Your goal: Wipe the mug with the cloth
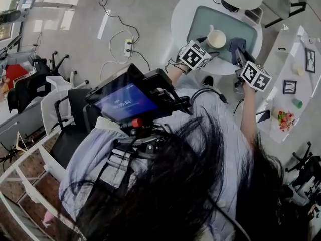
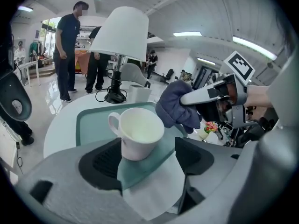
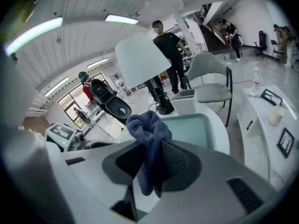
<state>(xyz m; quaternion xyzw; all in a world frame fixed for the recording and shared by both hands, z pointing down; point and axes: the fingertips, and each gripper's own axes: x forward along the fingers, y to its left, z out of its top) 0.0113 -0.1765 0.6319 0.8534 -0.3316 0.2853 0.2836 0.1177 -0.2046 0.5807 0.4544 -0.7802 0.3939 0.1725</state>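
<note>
– Two claws over the round white surface (image 1: 180, 14) in the head view; the left claw (image 1: 209, 47) is at the mug (image 1: 216, 38), and the right claw (image 1: 239, 54) is just beside it with the dark blue cloth (image 1: 234, 45).
– And the mug?
– Upright on the teal mat (image 1: 200, 21); pale and empty.
– Left gripper view now?
– Jaws spread wide; the mug stands between them on the mat, handle on the far left; nothing pinched.
– The cloth there?
– Bunched at the right claw's tip, just beside the mug's rim; whether they touch, I can't call.
– Right gripper view?
– Jaws pressed together on the cloth; it bulges above the pads and hangs below them; a white lamp (image 3: 140, 62) stands behind.
</note>
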